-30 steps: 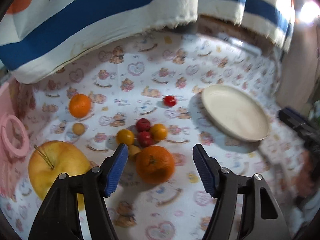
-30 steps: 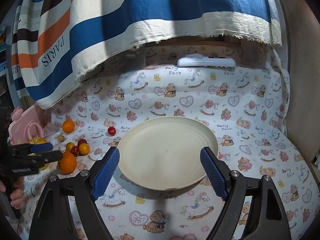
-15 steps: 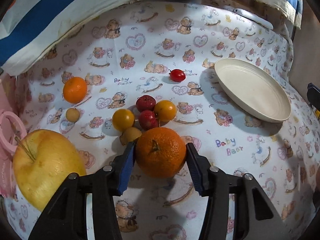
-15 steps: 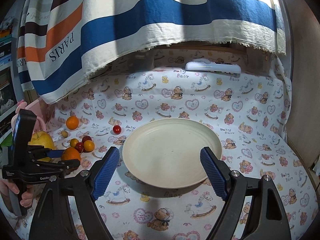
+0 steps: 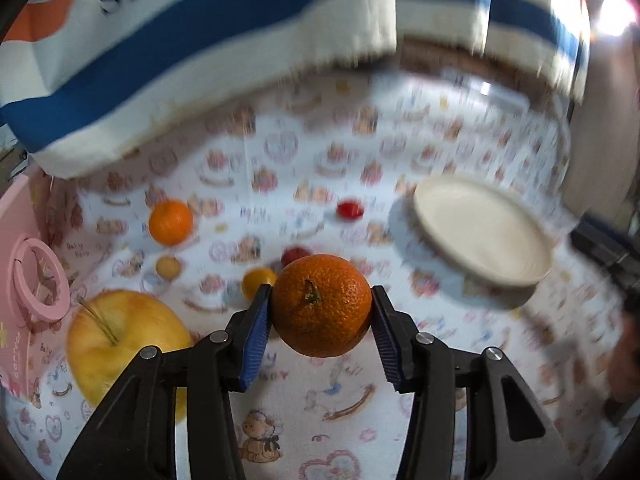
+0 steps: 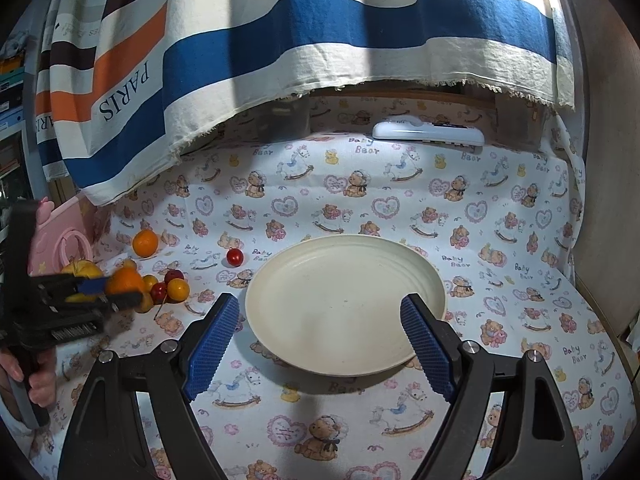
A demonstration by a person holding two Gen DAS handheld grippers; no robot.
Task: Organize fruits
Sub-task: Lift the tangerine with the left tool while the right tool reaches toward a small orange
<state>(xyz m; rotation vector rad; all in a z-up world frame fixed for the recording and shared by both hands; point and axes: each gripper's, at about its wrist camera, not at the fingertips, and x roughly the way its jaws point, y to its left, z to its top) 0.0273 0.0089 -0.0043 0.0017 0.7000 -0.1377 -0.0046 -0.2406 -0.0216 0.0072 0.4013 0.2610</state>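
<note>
My left hand-held gripper: jaws just closed, pinching one mandarin. My right hand-held gripper: spread, empty, before the cream plate.

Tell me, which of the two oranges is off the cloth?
The bigger orange, clamped between the left gripper's fingers; the smaller orange lies on the cloth beyond.

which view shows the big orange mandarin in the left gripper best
The left wrist view: the round orange mandarin fills the centre, sharp, stem visible, clamped by the left gripper. The right wrist view shows it small and blurred at the far left edge.
</note>
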